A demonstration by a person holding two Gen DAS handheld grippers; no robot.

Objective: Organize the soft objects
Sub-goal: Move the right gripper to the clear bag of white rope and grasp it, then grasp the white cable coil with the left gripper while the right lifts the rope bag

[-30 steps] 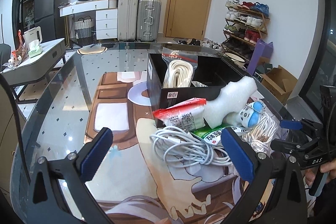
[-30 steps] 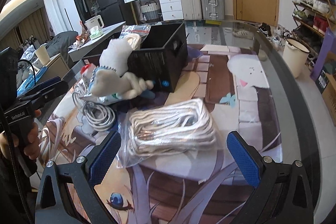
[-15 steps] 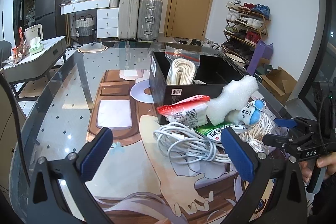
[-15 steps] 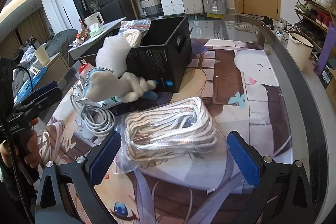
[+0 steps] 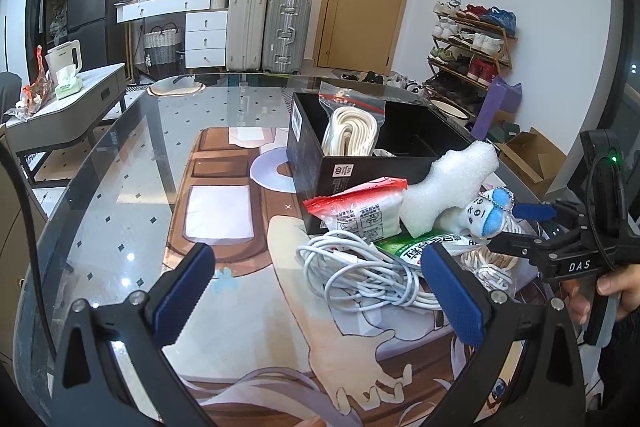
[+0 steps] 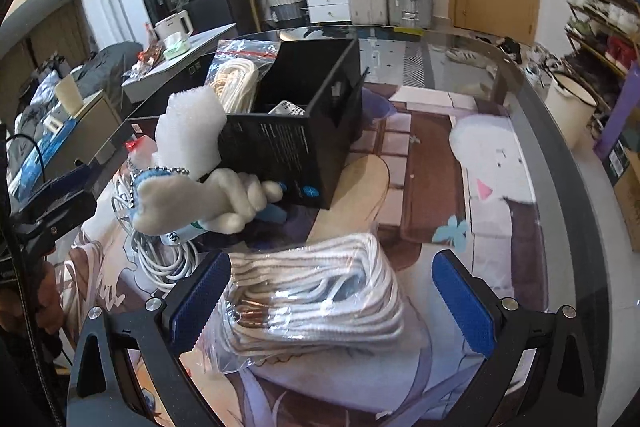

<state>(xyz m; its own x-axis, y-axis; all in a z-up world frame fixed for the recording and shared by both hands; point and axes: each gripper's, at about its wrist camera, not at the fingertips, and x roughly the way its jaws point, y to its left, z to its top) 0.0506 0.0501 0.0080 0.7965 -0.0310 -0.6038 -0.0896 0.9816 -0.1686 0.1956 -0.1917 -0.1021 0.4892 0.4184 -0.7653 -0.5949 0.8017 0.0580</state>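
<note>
Right tool (image 6: pixel 330 297), pads spread wide and empty, hovers low over the bagged rope (image 6: pixel 316 297) lying on the surface near the black box (image 6: pixel 296 143). To grip well, lower the pads astride the bundle's middle so the slippery plastic bunches evenly, then close. Left tool (image 5: pixel 316 291), likewise spread and empty, is held level, near the white cable coil (image 5: pixel 360 275) left of the pile.

Right gripper (image 6: pixel 332 301) spread wide over a bagged coil of white rope (image 6: pixel 316 301), left pad touching the bag. Beyond: black box (image 6: pixel 296 143) holding another bagged rope (image 6: pixel 236 83); white plush toy (image 6: pixel 204 195), foam piece (image 6: pixel 192 129), white cable (image 6: pixel 160 259) alongside.
</note>
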